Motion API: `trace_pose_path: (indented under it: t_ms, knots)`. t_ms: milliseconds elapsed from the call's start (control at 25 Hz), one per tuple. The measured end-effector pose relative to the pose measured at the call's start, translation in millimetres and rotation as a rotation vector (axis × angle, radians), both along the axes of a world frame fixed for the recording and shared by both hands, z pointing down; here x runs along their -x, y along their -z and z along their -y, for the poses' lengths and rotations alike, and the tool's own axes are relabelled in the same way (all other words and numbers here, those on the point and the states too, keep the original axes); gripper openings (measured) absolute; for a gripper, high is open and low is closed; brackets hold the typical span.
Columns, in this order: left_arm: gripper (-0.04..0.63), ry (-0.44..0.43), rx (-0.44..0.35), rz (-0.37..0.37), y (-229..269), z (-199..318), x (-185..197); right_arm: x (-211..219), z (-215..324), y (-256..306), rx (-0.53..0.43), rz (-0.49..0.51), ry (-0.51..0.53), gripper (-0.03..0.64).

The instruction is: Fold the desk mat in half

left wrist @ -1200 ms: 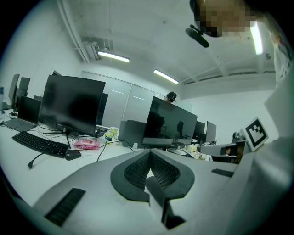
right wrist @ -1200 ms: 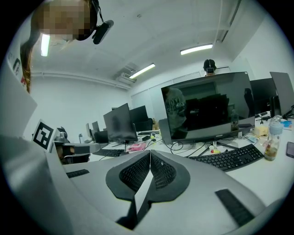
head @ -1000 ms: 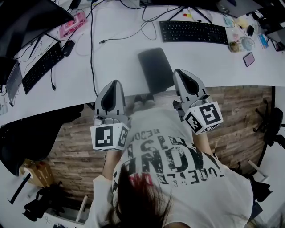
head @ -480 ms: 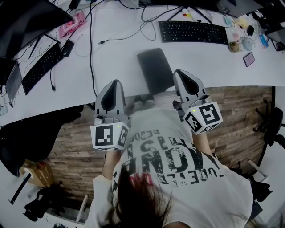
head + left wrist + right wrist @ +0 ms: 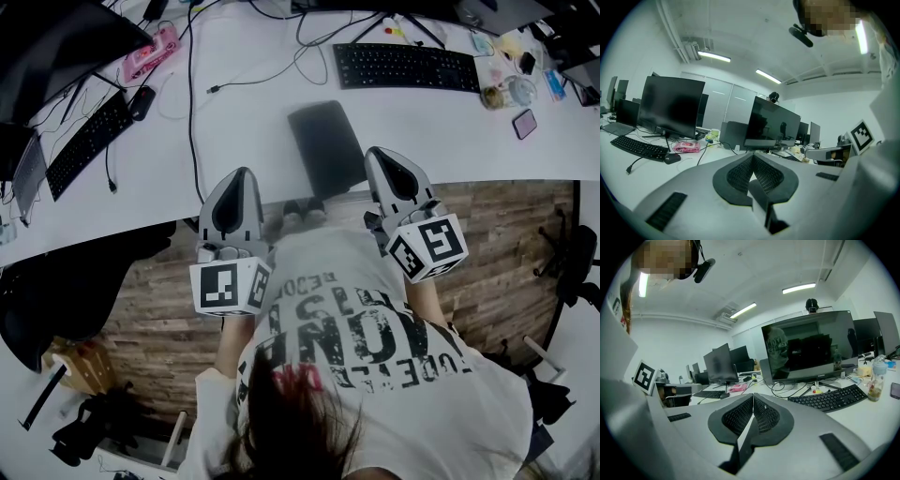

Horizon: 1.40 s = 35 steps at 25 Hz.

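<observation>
dark and thin, the desk mat (image 5: pixel 326 145) lies flat on the white bench (image 5: pixel 244 131), on our side of the black keyboard (image 5: pixel 408 67). we judge it soft, light and floppy, best pinched at a corner far from the keyboard. left hand-held gripper (image 5: pixel 240 176) and right hand-held gripper (image 5: pixel 382 155) hang further from that keyboard, jaws pressed together, empty.

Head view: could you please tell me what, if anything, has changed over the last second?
Nothing has visibly changed. The left gripper and the right gripper are shut and empty over the near edge of the white desk, as before. The dark grey rectangular desk mat lies in the same place between them.
</observation>
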State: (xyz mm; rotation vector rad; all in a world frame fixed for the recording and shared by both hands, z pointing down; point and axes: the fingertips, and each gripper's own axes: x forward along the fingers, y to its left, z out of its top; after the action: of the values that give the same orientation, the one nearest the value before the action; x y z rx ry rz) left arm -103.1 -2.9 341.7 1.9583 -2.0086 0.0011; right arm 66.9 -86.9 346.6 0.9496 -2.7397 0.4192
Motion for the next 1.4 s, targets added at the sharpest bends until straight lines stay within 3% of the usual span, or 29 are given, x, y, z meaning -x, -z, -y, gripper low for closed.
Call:
trace_pose_path:
  t_ms: [1400]
  knots:
    - [0.002,-0.007,0.008,-0.018,-5,7,8,8,3,-2,-0.002,-0.024,0.007,0.002]
